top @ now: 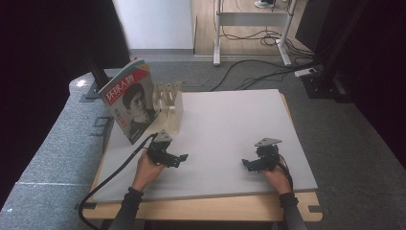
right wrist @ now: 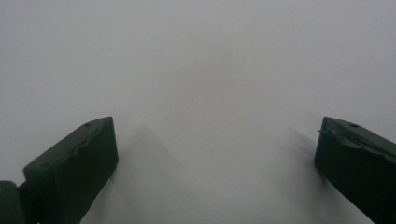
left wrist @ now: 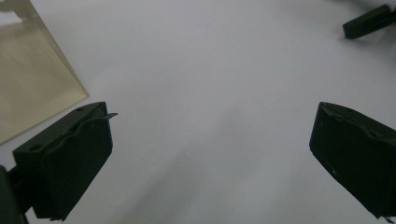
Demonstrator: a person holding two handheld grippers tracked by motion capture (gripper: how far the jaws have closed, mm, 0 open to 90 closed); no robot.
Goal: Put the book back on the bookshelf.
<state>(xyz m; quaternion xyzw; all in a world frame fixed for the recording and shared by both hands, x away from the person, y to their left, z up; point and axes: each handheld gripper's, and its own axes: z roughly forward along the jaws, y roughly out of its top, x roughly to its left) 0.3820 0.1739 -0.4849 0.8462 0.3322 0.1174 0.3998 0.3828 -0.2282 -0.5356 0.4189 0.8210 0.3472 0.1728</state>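
Magazine [top: 130,100] at ten o'clock on worktop [top: 230,124], propped tilted against wooden slotted rack [top: 170,108]. Probably light, floppy, glossy cover likely slippery; best pinched near spine or a free edge. Left tool [top: 178,158] low at seven o'clock, jaws wide apart, empty. Right tool [top: 248,164] at five o'clock, likewise spread, clamping nothing.
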